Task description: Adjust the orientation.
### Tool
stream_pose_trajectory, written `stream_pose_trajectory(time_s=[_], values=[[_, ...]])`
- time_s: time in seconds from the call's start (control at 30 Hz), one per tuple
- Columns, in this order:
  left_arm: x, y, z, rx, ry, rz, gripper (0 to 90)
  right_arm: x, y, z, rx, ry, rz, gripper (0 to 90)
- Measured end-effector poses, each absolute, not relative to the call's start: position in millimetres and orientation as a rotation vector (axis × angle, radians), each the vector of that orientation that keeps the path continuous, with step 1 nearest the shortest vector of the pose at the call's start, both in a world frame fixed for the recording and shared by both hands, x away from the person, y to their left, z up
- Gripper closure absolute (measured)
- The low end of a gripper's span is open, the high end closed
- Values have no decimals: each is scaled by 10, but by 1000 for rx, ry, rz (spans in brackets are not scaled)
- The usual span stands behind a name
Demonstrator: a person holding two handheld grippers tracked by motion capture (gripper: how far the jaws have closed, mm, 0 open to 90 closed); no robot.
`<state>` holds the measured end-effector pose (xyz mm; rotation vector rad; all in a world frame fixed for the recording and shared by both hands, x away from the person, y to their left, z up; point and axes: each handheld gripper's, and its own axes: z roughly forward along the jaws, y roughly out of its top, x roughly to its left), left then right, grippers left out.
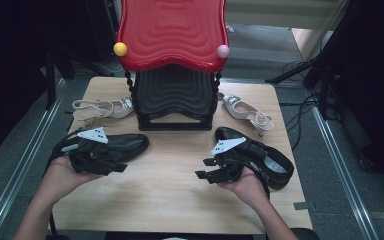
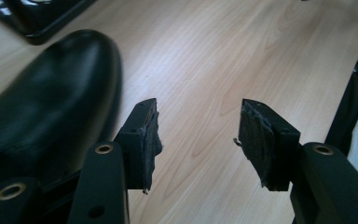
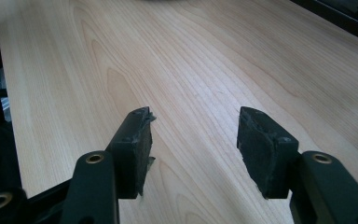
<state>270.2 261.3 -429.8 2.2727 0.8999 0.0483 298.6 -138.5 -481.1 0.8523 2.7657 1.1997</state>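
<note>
Fingers (image 2: 144, 140) of the left gripper (image 1: 111, 167) and right gripper (image 1: 206, 169) stand apart, empty over the counter (image 1: 170, 185); each black shoe (image 1: 125, 144) lies just beside, so a glossy toe could slip from frayed pads.

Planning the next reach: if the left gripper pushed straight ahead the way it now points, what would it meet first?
Probably only bare table. The left gripper is open, with wood ahead between its jaws; the black shoe lies off to one side, outside that line. Depth is hard to judge.
</note>
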Motion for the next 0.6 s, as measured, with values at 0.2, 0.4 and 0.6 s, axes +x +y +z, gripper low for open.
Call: stream_pose_trajectory(time_s=[0.2,0.4,0.6], values=[[2664,2832,-4230,2261,935,73,485,2987,-1384,-4821,838,2761,1195,459],[2679,3080,-4235,2234,1012,75,482,2986,-1370,-4835,825,2768,1186,459],[2660,3329,-4250,2213,1084,115,476,2982,-1356,-4842,815,2769,1181,459]])
